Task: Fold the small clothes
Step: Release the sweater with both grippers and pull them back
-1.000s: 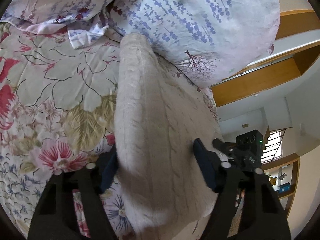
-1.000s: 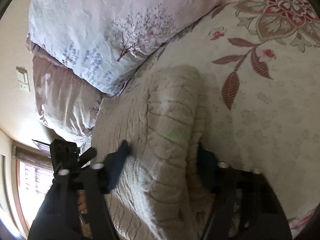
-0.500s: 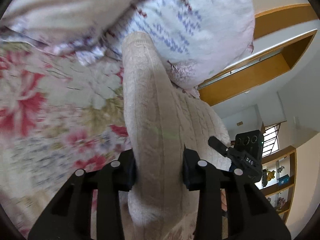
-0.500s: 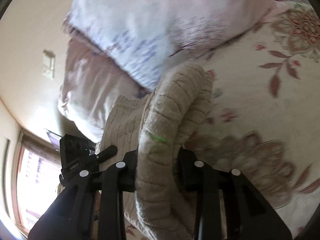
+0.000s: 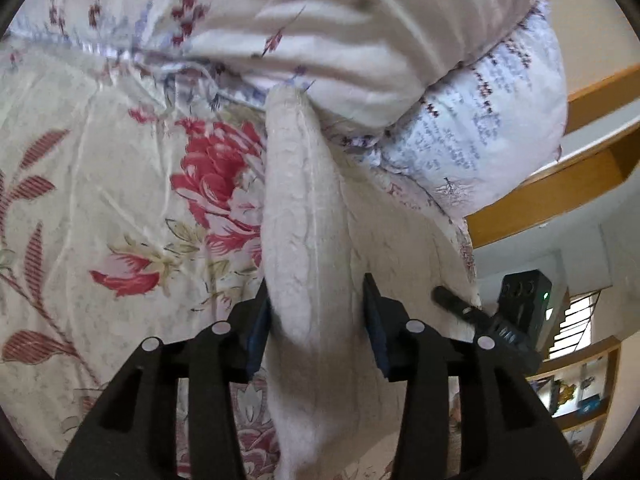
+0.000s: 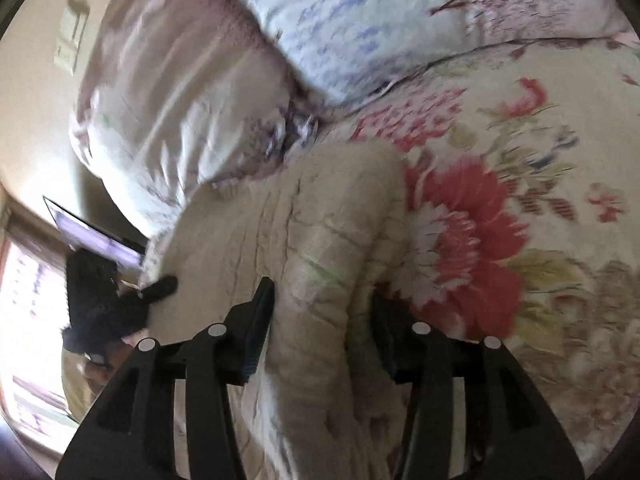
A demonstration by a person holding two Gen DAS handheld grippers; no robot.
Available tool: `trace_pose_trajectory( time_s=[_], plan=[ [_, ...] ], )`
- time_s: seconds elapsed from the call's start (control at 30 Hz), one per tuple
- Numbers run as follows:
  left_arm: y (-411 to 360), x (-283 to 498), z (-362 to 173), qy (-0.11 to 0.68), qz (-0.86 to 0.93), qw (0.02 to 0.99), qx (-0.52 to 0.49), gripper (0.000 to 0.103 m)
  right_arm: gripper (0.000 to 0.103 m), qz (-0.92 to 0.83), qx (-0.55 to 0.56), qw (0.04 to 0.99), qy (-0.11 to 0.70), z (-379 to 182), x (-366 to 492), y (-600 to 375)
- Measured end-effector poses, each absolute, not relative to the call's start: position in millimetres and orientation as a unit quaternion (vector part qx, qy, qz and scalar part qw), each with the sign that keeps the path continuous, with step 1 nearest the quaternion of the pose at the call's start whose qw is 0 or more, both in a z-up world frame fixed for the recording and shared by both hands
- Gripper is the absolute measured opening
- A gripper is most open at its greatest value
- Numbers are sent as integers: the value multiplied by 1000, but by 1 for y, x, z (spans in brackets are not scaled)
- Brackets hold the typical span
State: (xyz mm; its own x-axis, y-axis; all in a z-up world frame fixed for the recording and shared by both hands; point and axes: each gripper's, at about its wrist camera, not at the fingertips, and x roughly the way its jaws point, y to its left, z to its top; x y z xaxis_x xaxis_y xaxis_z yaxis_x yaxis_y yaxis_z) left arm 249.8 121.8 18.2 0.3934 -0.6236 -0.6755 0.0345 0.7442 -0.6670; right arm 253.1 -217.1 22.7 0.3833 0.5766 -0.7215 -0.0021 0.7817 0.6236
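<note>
A cream cable-knit sweater [image 5: 304, 216] lies folded lengthwise on the flowered bedspread [image 5: 120, 184]. My left gripper [image 5: 316, 320] is shut on one end of it, the knit bunched between the two blue pads. My right gripper [image 6: 320, 320] is shut on the other end of the sweater [image 6: 320, 232], the knit bulging up between its fingers. Each gripper shows in the other's view: the right gripper [image 5: 516, 320] at lower right, the left gripper [image 6: 108, 292] at left. The sweater's far fold touches the pillows.
Two flowered pillows [image 5: 360, 32] are stacked at the head of the bed, just beyond the sweater; they also show in the right wrist view [image 6: 208, 92]. A wooden bed frame [image 5: 568, 184] and shelves [image 5: 576, 392] stand to the right. A window [image 6: 24, 304] is at left.
Both grippers closed on the ends of the sweater, lifted it and carried it across the bedspread toward the pillows; the knit now hangs narrower between the pads.
</note>
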Motion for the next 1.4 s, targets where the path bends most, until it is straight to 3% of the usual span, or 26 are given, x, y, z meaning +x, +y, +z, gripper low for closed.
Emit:
trace_pose_trajectory(
  time_s=[0.2, 0.3, 0.43, 0.57, 0.6, 0.63, 0.67, 0.7, 0.73, 1.0, 1.1, 1.27, 1.4],
  plan=[
    [124, 230, 30, 488, -203, 812, -249, 48, 48, 180, 284, 801, 496, 37, 266, -232],
    [119, 225, 36, 481, -194, 825, -224, 52, 11, 176, 233, 819, 494, 38, 275, -213],
    [104, 227, 41, 472, -171, 846, -179, 55, 9, 124, 172, 871, 443, 56, 283, -207],
    [94, 230, 38, 471, -170, 850, -162, 55, 10, 78, 156, 842, 510, 26, 297, -206],
    [92, 230, 38, 470, -170, 852, -158, 55, 11, 80, 158, 842, 510, 25, 296, -207],
    [91, 228, 37, 468, -168, 854, -153, 55, 18, 80, 156, 846, 503, 31, 292, -210],
    [92, 225, 37, 467, -168, 855, -151, 55, 26, 77, 155, 849, 500, 36, 288, -212],
    [93, 222, 37, 465, -169, 856, -150, 55, 41, 67, 154, 852, 496, 44, 281, -216],
    [93, 218, 38, 463, -169, 857, -148, 55, 47, 66, 155, 855, 490, 49, 275, -218],
    [86, 181, 48, 446, -174, 871, -105, 56, 47, 199, 122, 865, 444, 83, 205, -189],
    [77, 179, 37, 456, -157, 872, -81, 58, 60, 198, 76, 856, 472, 67, 199, -166],
    [67, 175, 27, 449, -134, 882, -48, 59, 66, 126, -51, 873, 468, 52, 181, -129],
    [65, 153, 35, 431, -124, 893, -36, 65, 75, 114, -47, 884, 451, 64, 162, -130]
  ],
)
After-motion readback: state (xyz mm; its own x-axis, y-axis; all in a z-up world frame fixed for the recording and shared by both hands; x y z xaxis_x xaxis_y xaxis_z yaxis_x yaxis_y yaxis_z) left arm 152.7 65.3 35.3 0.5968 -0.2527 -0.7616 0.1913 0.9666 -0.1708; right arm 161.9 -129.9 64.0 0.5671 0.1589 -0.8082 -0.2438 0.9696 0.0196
